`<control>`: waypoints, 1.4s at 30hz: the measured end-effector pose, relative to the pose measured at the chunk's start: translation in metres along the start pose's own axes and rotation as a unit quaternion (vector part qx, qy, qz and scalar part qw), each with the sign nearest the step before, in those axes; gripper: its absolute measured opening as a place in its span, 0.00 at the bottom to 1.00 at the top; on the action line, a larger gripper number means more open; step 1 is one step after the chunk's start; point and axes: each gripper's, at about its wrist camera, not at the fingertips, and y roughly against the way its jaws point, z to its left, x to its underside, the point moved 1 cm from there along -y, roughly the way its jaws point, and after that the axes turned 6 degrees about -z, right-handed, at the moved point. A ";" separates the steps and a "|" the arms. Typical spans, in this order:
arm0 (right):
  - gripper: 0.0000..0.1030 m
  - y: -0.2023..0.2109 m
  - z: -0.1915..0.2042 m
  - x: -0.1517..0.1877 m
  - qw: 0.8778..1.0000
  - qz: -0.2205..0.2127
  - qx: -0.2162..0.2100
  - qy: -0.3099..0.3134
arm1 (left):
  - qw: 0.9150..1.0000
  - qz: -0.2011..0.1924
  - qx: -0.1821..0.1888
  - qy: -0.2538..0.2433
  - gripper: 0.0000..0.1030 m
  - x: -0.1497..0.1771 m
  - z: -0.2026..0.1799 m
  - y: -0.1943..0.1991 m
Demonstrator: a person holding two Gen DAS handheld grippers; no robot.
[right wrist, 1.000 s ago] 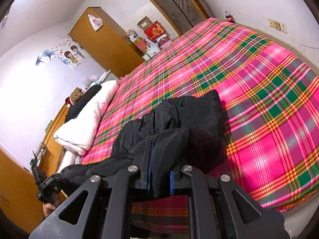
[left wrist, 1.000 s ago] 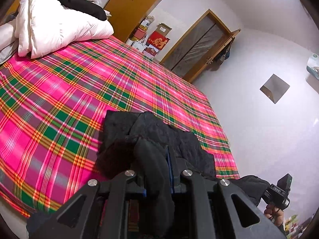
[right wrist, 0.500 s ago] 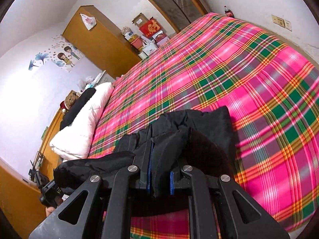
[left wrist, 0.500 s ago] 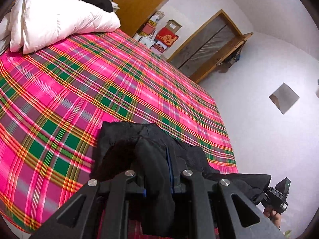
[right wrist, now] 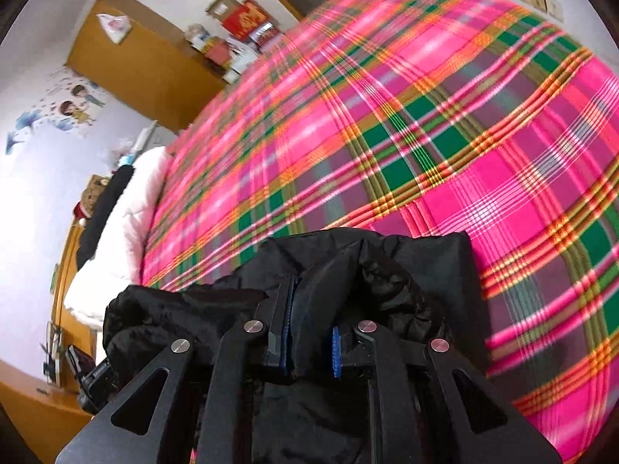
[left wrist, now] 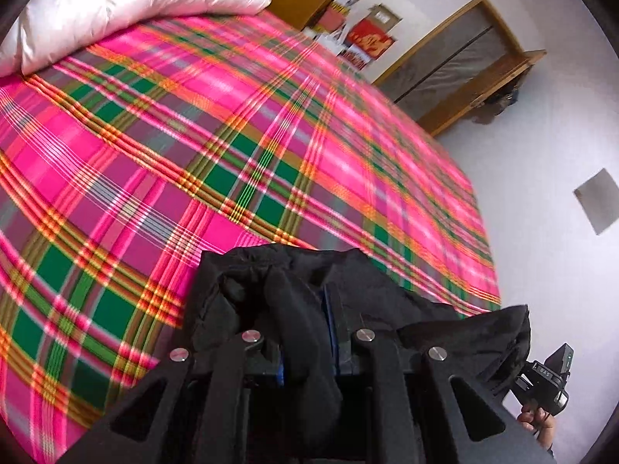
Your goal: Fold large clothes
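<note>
In your left wrist view, the left gripper (left wrist: 307,342) is nearly closed, its blue pads pinching a fold of the black padded jacket (left wrist: 294,282). The garment bunches over and just ahead of the fingers, and the rest trails off to the right, where the far end hangs from the other gripper in your right hand (left wrist: 539,423), low at the frame edge. So the jacket's long axis runs between your two hands, roughly along the near edge of the bed. Ahead of it lies the pink, green and orange plaid bedspread (left wrist: 216,147), bare all the way to the white puffy quilt (left wrist: 127,0) heaped at the far left corner. The bed's right edge falls away towards a wooden-framed door (left wrist: 456,54).

In your right wrist view, the right gripper (right wrist: 309,342) has its jaws opening a little, with a black fold between them and the left blue pad against the cloth; it looks held, not let go. The jacket mounds ahead of the fingers and stretches left towards the left gripper, just visible at the lower left. Open plaid lies beyond and to the right, with the white quilt well apart along the left edge.

Judging from this, both hands are equally near, and the middle of the bed offers ample room to lay the jacket flat.
</note>
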 end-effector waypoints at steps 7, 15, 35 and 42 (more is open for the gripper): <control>0.21 -0.046 -0.020 -0.006 0.998 0.026 -0.008 -0.052 | 1.000 0.016 -0.002 0.019 0.23 -0.003 0.010 -0.051; 0.47 -0.028 -0.020 -0.012 0.994 0.012 -0.060 -0.094 | 0.996 0.020 0.060 0.061 0.59 -0.020 0.011 -0.033; 0.72 0.035 0.042 -0.003 0.991 -0.124 -0.001 0.053 | 0.986 -0.029 0.035 -0.158 0.80 0.017 -0.078 0.012; 0.72 -0.034 0.072 0.046 0.962 -0.081 0.111 0.234 | 0.967 -0.014 -0.035 -0.251 0.80 0.052 -0.105 -0.044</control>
